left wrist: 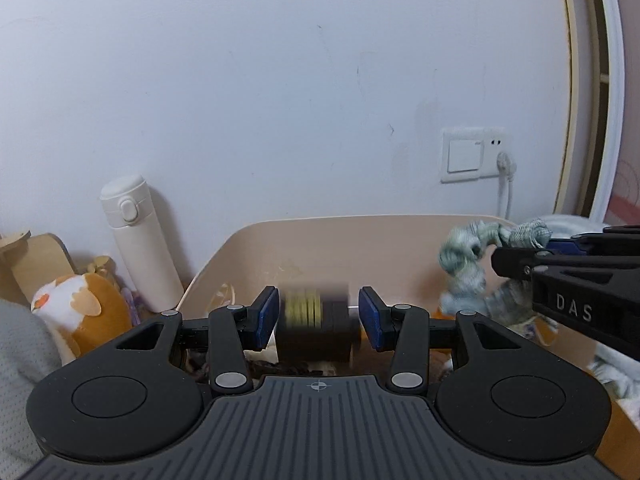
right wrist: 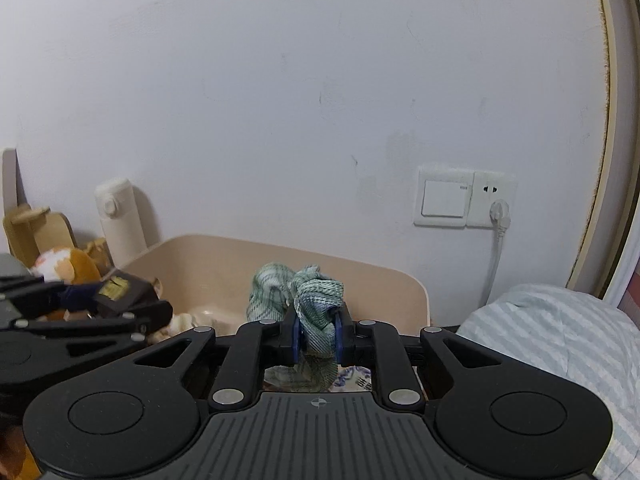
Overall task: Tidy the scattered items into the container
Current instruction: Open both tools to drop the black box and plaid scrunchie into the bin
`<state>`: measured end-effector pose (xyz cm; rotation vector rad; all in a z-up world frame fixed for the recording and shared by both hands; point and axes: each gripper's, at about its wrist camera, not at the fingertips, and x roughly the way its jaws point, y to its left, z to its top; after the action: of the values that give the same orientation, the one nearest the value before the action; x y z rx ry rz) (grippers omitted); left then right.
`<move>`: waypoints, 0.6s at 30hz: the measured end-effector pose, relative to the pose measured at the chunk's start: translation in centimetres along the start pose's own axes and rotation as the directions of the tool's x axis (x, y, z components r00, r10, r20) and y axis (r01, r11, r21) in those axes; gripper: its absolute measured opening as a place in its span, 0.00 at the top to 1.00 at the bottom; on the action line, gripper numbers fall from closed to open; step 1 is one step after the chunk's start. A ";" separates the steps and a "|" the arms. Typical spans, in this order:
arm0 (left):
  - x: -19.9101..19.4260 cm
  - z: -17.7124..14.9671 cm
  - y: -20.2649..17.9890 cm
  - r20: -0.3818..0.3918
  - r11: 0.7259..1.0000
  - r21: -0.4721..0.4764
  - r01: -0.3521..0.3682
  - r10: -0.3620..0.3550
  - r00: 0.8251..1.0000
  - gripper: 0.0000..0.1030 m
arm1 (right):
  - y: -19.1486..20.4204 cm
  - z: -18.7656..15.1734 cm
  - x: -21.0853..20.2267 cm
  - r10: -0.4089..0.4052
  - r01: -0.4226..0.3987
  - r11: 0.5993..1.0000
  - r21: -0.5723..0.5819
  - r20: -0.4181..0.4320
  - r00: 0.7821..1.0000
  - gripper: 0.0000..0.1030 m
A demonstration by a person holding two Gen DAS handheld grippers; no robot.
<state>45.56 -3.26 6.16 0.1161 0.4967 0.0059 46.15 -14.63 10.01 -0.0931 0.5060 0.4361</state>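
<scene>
A beige container [left wrist: 320,236] stands against the wall; it also shows in the right wrist view [right wrist: 280,256]. My left gripper [left wrist: 318,318] is open over it, and a blurred black box with gold stripes [left wrist: 314,320] sits between the pads with gaps on both sides. The box also shows in the right wrist view [right wrist: 120,292]. My right gripper [right wrist: 316,338] is shut on a green-and-white cloth [right wrist: 316,304] and holds it above the container. The cloth [left wrist: 472,256] hangs at the right of the left wrist view.
A white thermos bottle [left wrist: 138,240] and an orange-and-white plush toy [left wrist: 80,304] stand left of the container. A wall switch and socket [right wrist: 464,200] with a plugged cord sit on the wall. Striped bedding [right wrist: 560,340] lies to the right. Other items lie in the container.
</scene>
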 end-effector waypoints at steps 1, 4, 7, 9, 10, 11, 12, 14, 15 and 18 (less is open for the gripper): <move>0.3 0.0 -0.1 -0.011 1.000 0.008 0.004 -0.004 1.000 0.53 | -0.1 -0.1 0.3 -0.001 0.000 1.000 -0.008 -0.012 1.000 0.74; 0.7 -0.1 0.0 -0.025 1.000 0.008 0.014 -0.014 1.000 0.30 | -0.5 -0.2 0.6 0.005 -0.005 1.000 -0.004 -0.025 1.000 0.46; 0.9 -0.2 0.2 -0.032 1.000 -0.009 0.011 -0.012 0.999 0.22 | -0.8 -0.4 0.0 0.002 -0.002 1.000 0.012 -0.006 1.000 0.37; 1.0 -0.3 0.4 -0.048 1.000 -0.023 0.014 -0.015 0.999 0.21 | -1.1 -0.4 -0.3 0.004 -0.004 1.000 0.019 -0.001 1.000 0.34; 1.0 -0.3 0.4 -0.052 1.000 -0.026 0.012 -0.014 0.999 0.21 | -1.2 -0.3 -0.6 0.002 -0.002 1.000 0.022 0.006 1.000 0.31; 0.9 -0.3 0.5 -0.052 1.000 -0.028 0.009 -0.011 0.999 0.21 | -1.4 -0.3 -0.9 0.000 0.000 1.000 0.027 0.013 1.000 0.28; 0.7 -0.3 0.5 -0.050 1.000 -0.030 0.006 -0.008 0.999 0.21 | -1.5 -0.3 -1.2 0.000 -0.001 0.999 0.032 0.019 1.000 0.26; 0.4 -0.4 0.6 -0.043 0.999 -0.035 0.003 -0.005 0.999 0.20 | -1.8 -0.2 -1.7 0.006 -0.007 0.999 0.047 0.029 1.000 0.25; 0.1 -0.4 0.7 -0.039 0.999 -0.038 0.005 -0.006 0.999 0.20 | -2.0 -0.2 -2.0 0.009 -0.011 0.999 0.054 0.032 0.999 0.25; -0.8 -0.5 0.7 -0.029 0.999 -0.041 0.009 -0.010 1.000 0.20 | -2.2 -0.1 -3.0 0.014 -0.017 0.998 0.061 0.045 0.999 0.24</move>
<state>44.65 -2.52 6.13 0.0738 0.5262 0.0081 44.67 -17.80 11.37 -0.0199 0.4758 0.4362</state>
